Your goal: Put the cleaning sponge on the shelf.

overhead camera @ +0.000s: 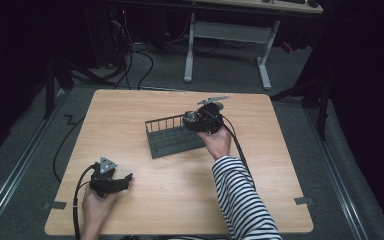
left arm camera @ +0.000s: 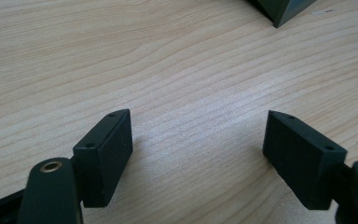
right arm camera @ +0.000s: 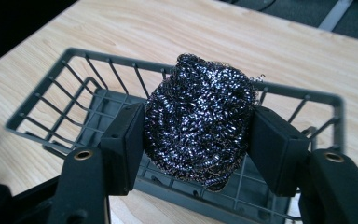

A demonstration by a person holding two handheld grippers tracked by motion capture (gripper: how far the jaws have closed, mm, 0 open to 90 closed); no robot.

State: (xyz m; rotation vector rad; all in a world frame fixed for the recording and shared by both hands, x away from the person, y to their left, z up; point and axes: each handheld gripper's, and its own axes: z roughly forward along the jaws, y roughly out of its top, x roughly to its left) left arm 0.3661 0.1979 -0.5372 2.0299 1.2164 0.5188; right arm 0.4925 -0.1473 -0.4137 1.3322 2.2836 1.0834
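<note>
Right hand-held gripper: jaws pressed against both sides of a round, dark steel-wool scouring pad, which bulges between them; a firm hold.
Scouring pad: held in the air over the near rim of the dark grey wire-sided basket, partly above its slatted floor, not resting on it as far as I can tell.
Basket: sits near the middle of the light wooden bench; in the high view the basket has the right gripper at its right end.
Left hand-held gripper: jaws spread wide with nothing between them, low over bare wood; in the high view it rests near the front left of the bench, well apart from the basket.
Step in hand: judging by the pose, carrying the pad into the basket, with the release not yet made.
Next move calls for: bringing the pad lower and further inside the wire walls, then parting the jaws so it drops onto the floor without snagging the rim.
</note>
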